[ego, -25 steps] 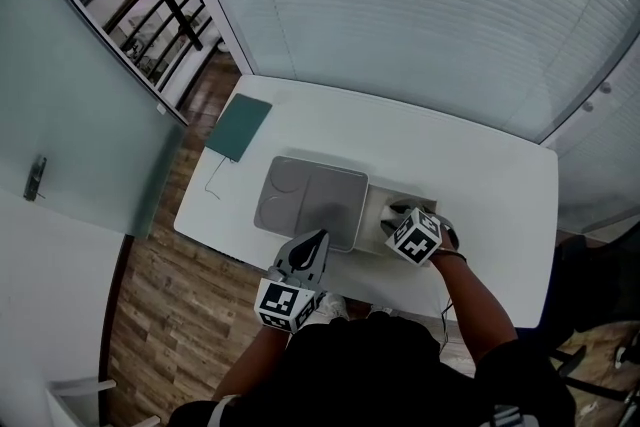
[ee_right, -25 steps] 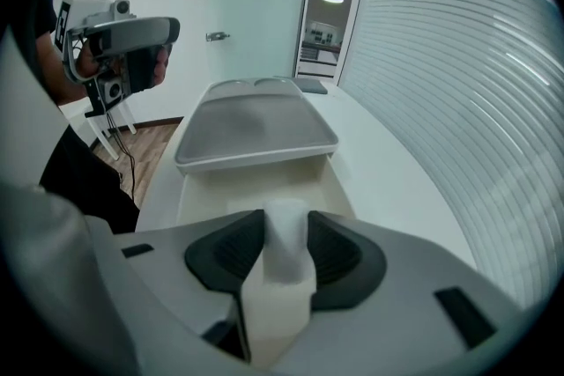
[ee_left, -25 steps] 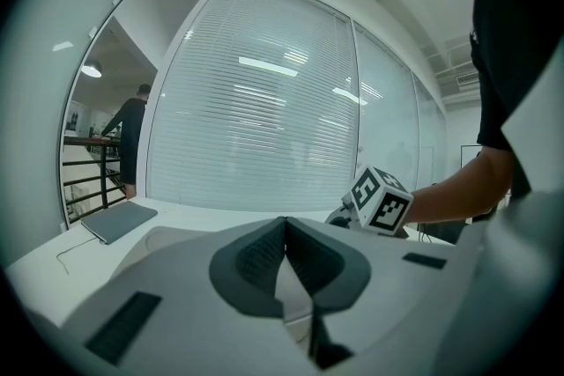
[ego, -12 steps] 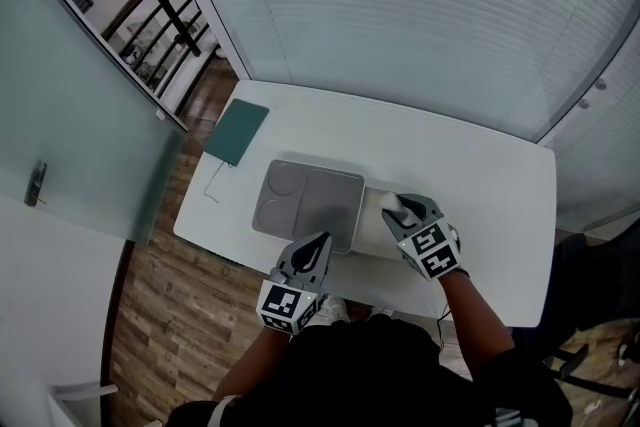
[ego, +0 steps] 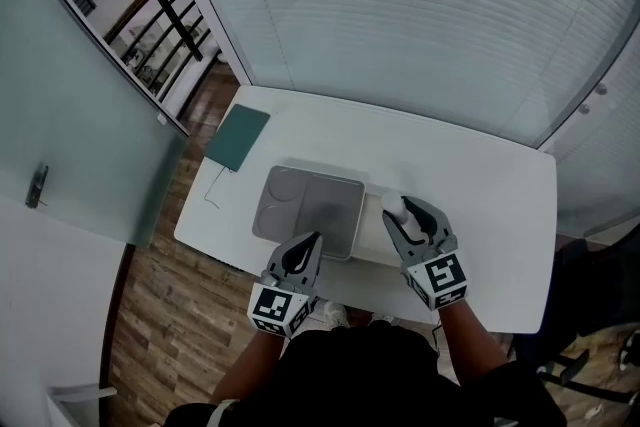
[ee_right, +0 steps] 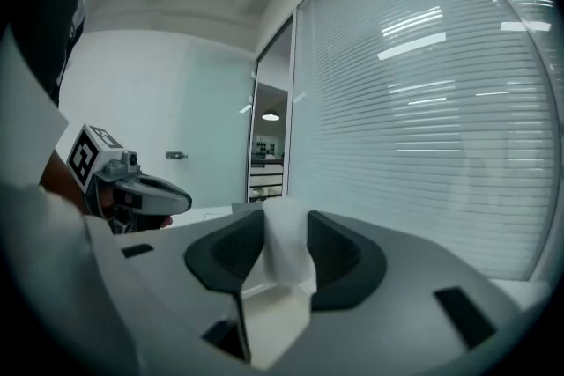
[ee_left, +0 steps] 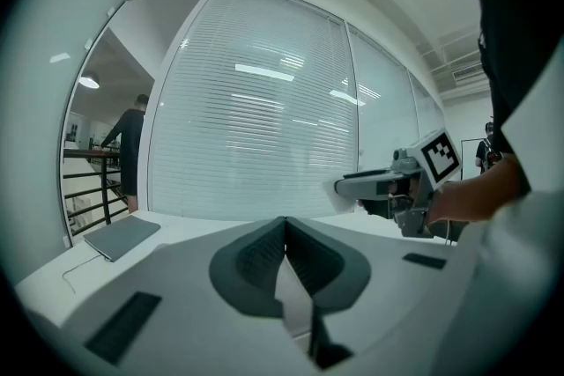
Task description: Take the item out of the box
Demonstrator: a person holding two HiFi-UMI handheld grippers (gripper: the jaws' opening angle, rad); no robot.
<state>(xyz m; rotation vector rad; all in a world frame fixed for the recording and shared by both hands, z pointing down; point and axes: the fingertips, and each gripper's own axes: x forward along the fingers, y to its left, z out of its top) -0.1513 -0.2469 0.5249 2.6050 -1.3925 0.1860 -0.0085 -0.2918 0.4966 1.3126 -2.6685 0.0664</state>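
A flat grey box (ego: 308, 210) lies on the white table (ego: 480, 215), with a pale open part (ego: 372, 233) at its right side. My right gripper (ego: 405, 212) hovers over that pale part, shut on a white, soft-looking item (ego: 391, 205). The right gripper view shows the white item (ee_right: 286, 251) pinched between the dark pads of the right gripper (ee_right: 284, 233), lifted off the table. My left gripper (ego: 309, 242) is at the box's near edge; its jaws meet with nothing between them. From the left gripper (ee_left: 285, 229), the right gripper (ee_left: 345, 186) shows at the right.
A teal notebook (ego: 238, 138) lies at the table's far left corner, with a thin cable (ego: 212, 185) beside it. White blinds (ego: 420, 15) stand behind the table and a glass partition (ego: 70, 115) to the left. A person (ee_left: 132, 150) stands far off by a railing.
My right gripper has come up and back from the pale open part of the box with the white item in it. The left gripper shifted slightly toward me.
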